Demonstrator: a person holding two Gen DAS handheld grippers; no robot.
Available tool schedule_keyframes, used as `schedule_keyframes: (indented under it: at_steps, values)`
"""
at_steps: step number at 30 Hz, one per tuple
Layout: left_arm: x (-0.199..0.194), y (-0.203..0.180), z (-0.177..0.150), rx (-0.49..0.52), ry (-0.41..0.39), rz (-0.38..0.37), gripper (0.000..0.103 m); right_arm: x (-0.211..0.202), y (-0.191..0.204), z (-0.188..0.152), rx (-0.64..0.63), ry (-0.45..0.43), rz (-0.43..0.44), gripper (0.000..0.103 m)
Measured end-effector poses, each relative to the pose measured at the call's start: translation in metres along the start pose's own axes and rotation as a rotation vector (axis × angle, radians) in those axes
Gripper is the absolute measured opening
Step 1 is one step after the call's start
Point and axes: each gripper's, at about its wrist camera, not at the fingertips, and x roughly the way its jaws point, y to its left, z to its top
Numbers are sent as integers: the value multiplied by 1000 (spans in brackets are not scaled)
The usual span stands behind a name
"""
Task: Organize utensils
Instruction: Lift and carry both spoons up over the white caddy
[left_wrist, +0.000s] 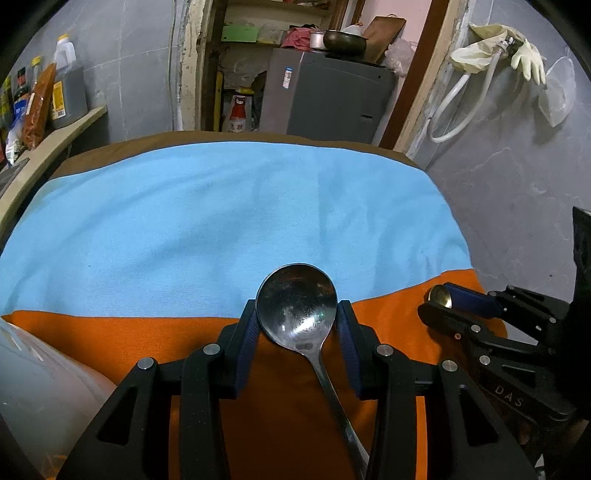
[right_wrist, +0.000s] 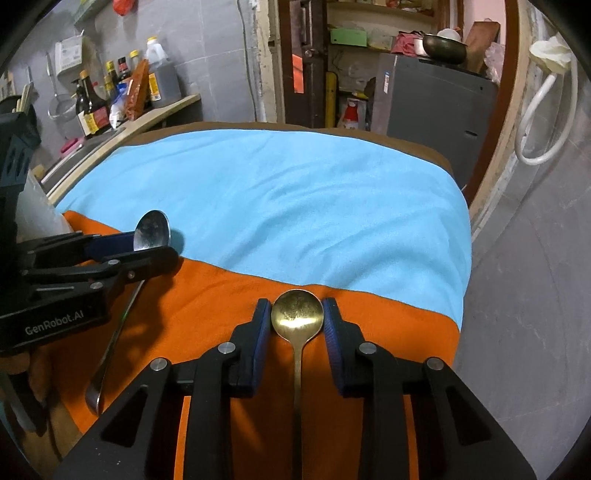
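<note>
My left gripper is shut on the bowl of a silver spoon, whose handle runs back under the gripper over the orange cloth. From the right wrist view the left gripper holds that silver spoon with the handle hanging down toward the cloth. My right gripper is shut on the bowl of a gold spoon, handle pointing back. The right gripper with the gold spoon also shows at the right of the left wrist view.
A blue cloth covers the table beyond the orange cloth. A white container stands at the near left. A shelf with sauce bottles lies left, a grey wall right, a grey appliance behind.
</note>
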Motion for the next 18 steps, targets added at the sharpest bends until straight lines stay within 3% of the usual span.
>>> schedule_keyframes:
  at_steps: [3,8,15,18]
  values:
    - [-6,0,-1,3,-24,-37,36,-14,-2,-4,45,-50,30,26]
    - [-29,-17,-6,80,-123,-63,36,-54,-3,-17,88,-230,27,26]
    - [-68,-41,-25,196,-333,-49,36,-90,5,-33,70,-422,-18,26]
    - [-76,-44,-30,215,-386,-36,36,-99,9,-36,60,-478,-38,26]
